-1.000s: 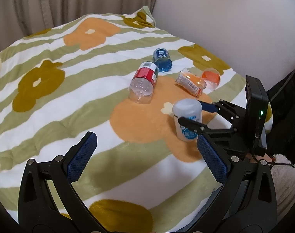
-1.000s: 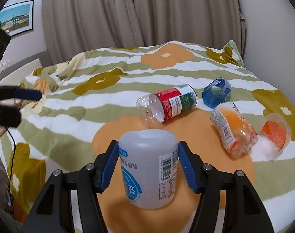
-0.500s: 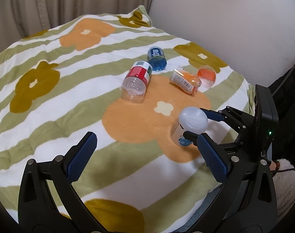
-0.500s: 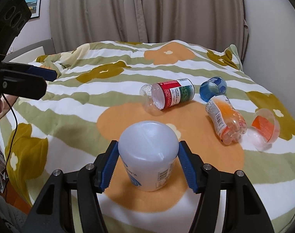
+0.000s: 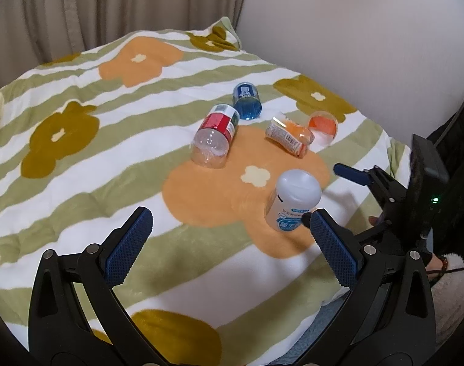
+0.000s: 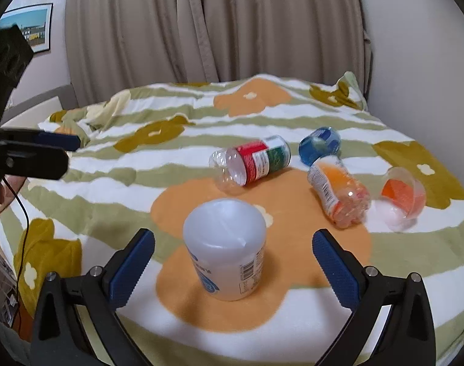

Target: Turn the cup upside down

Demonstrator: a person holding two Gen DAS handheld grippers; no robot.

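Observation:
A white plastic cup (image 6: 226,248) with a blue label stands mouth-down on the flowered blanket (image 6: 201,122), its closed base on top. My right gripper (image 6: 233,263) is open, its blue pads apart on either side of the cup and not touching it. In the left wrist view the same cup (image 5: 293,202) stands at the right, with the right gripper (image 5: 326,195) around it. My left gripper (image 5: 229,244) hangs open over the blanket's near part with nothing between its fingers.
Further back lie a clear bottle with a red label (image 6: 253,161), a blue cup (image 6: 319,145), an orange-labelled bottle (image 6: 338,192) and a clear cup with orange inside (image 6: 401,198). Curtains (image 6: 216,24) and a wall (image 5: 354,30) border the bed. A person's hand (image 5: 439,262) shows at right.
The right gripper has opened and let go of the white cup, which now stands free, mouth-down, on the blanket. The left gripper has barely moved.

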